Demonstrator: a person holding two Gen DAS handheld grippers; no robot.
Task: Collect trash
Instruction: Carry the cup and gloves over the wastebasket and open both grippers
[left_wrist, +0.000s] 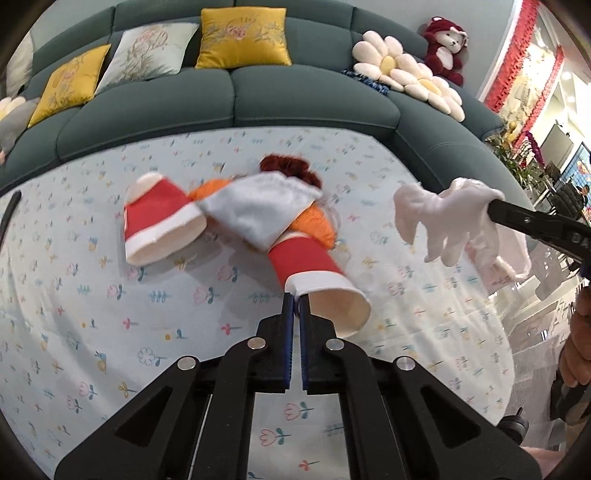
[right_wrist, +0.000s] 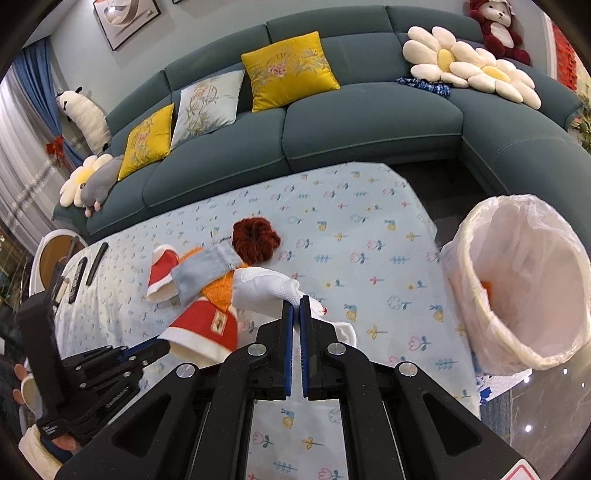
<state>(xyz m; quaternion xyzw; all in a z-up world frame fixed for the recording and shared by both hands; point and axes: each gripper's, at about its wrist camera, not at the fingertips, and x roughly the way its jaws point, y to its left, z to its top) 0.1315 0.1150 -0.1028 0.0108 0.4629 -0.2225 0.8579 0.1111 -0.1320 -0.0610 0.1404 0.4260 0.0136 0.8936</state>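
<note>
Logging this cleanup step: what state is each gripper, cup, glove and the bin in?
Left gripper: shut on near cup's rim.
Near cup: on its side.
Far cup: on its side, free.
Right gripper: shut on glove.
Glove: lifted, dangling.
Bin: lined, open.

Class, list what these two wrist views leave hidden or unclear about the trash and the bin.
- Lined white waste bin: bottom hidden by its near wall, right wrist view; orange scrap unidentifiable.
- White cloth glove: fingers hidden behind right gripper.
- Near red-and-white paper cup: pinched rim hidden by left gripper.
- Far red paper cup: blurred.
</note>
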